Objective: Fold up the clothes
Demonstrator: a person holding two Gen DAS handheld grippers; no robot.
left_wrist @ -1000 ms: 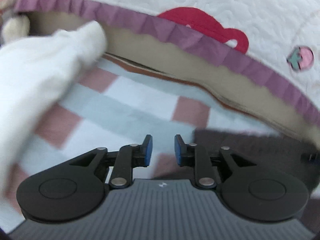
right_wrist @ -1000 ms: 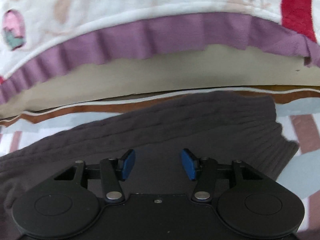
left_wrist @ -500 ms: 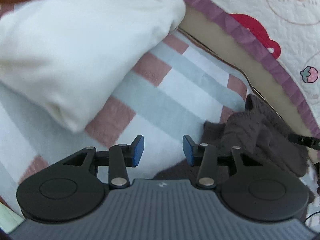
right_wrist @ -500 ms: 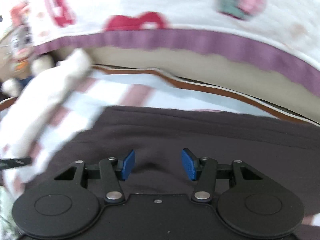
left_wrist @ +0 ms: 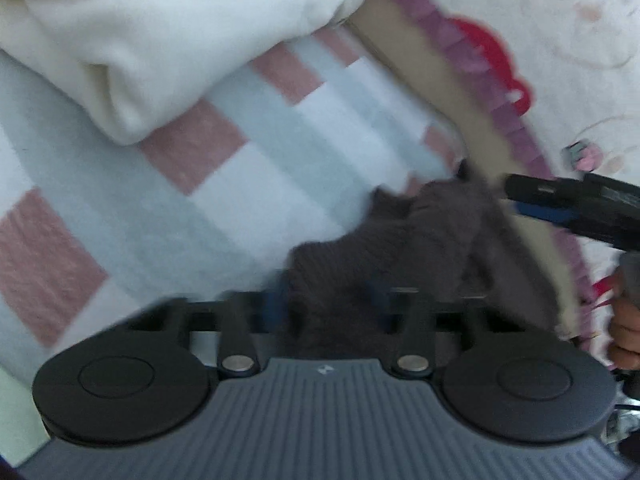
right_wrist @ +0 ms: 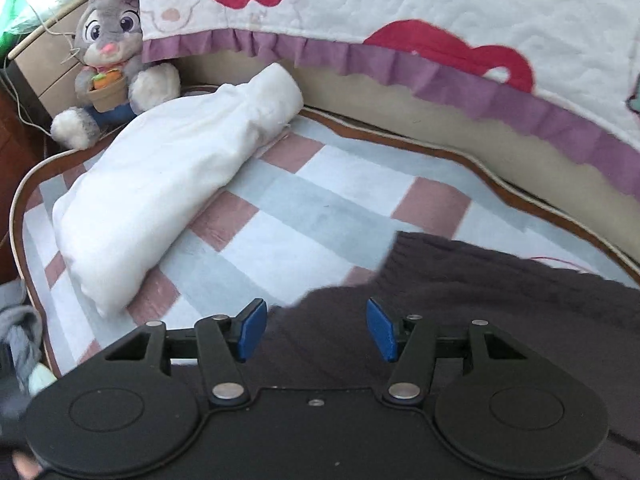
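Nearest to you in the right wrist view, your right hand-held gripper [right_wrist: 316, 328] has its blue-padded fingers spread apart, hovering over a dark grey-brown knitted sweater [right_wrist: 500, 300]. Nothing is pinched between them. The sweater lies bunched on the bed, covering the lower right of that view, with a ribbed edge turned toward the middle.

In the blurred left wrist view, your left hand-held gripper [left_wrist: 328, 308] also has its fingers spread, with a rumpled part of the same sweater [left_wrist: 420, 240] lying between and beyond them; whether the pads touch the knit cannot be told through the blur. At the right edge of this view, the other gripper's black fingers [left_wrist: 568, 200] reach in over the sweater, with part of a hand [left_wrist: 624, 320] below them.

Under the sweater lies a checked blanket [right_wrist: 320, 208] in pale blue, white and dusty pink squares with a brown border. Further out on it, well apart from the sweater, rests a white rolled bundle of cloth [right_wrist: 172, 184]. Beyond that sits a grey plush rabbit [right_wrist: 112, 52] holding a carrot pot. Behind everything hangs a white quilt [right_wrist: 440, 4] with red shapes and a purple ruffle.
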